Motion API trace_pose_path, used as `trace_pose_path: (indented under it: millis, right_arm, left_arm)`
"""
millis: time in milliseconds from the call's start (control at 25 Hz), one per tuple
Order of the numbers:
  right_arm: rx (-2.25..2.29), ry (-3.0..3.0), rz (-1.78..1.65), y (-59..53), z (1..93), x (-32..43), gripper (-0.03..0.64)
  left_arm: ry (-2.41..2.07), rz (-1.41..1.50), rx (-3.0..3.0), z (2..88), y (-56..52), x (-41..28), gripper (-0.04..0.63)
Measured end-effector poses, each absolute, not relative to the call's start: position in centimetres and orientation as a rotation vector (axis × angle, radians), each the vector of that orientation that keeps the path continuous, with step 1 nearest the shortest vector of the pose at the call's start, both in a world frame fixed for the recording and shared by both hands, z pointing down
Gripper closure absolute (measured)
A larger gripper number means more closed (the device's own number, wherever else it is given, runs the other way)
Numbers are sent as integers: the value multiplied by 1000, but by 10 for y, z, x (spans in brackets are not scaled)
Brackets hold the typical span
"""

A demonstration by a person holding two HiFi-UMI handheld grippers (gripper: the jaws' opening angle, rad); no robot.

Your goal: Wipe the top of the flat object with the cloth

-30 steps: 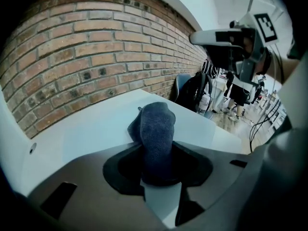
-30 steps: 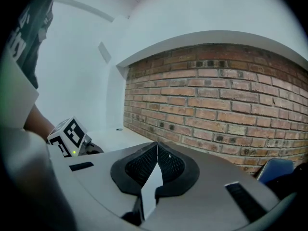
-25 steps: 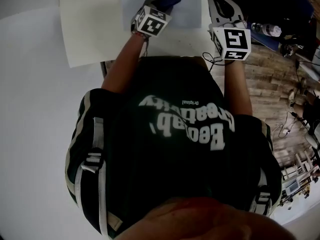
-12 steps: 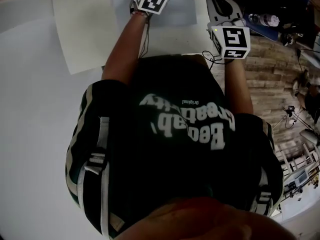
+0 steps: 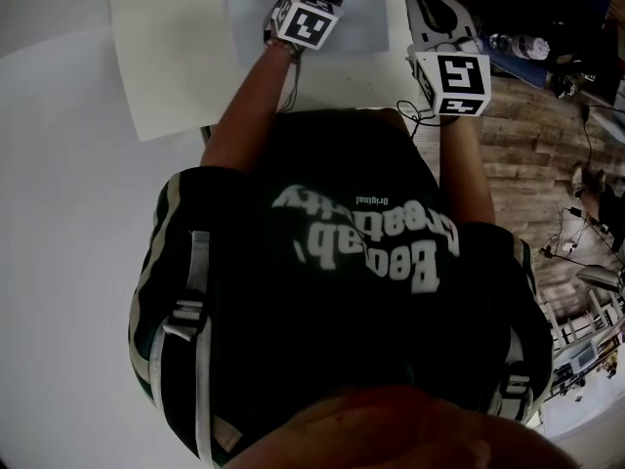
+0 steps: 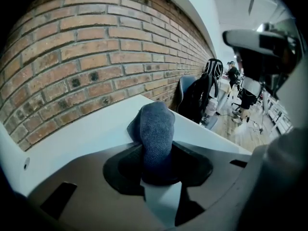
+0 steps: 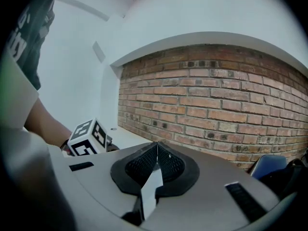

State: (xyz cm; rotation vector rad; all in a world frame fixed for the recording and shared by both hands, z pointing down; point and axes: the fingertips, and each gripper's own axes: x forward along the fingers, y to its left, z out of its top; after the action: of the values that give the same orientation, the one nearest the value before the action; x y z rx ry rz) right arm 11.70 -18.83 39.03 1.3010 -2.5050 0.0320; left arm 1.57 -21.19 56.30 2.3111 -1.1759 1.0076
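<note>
Left gripper sat at the top centre of the head view, jaws clamped tight on the cloth. The cloth was a blue-grey wad pinched at its near end, with the rounded free end bulging out past the jaws. Beneath it lay the flat object, a pale sheet on the table, running off the top edge of that view. The cloth hung right over the sheet (whether it actually pressed down, neither view settled). Over at the upper right of the head view was the right gripper, just off the sheet's right edge, jaws closed flat against each other with nothing between them. It pointed at the brick wall, and the left gripper's marker cube showed at the lower left of the right gripper view, near the wall's foot.
</note>
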Motion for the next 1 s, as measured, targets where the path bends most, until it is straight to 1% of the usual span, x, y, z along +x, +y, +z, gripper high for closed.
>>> trace_pose_path:
  millis: [480, 760, 1000]
  right_arm:
    - [1276, -2527, 26, -197, 392, 111, 621]
    - [1262, -2533, 25, -201, 393, 108, 621]
    - [1265, -2521, 32, -199, 397, 111, 621]
  left_arm:
    - [-998, 1030, 2413, 566, -115, 56, 445]
    - [-955, 998, 2406, 565, -120, 56, 443]
    - [-1004, 988, 2422, 567, -158, 53, 443]
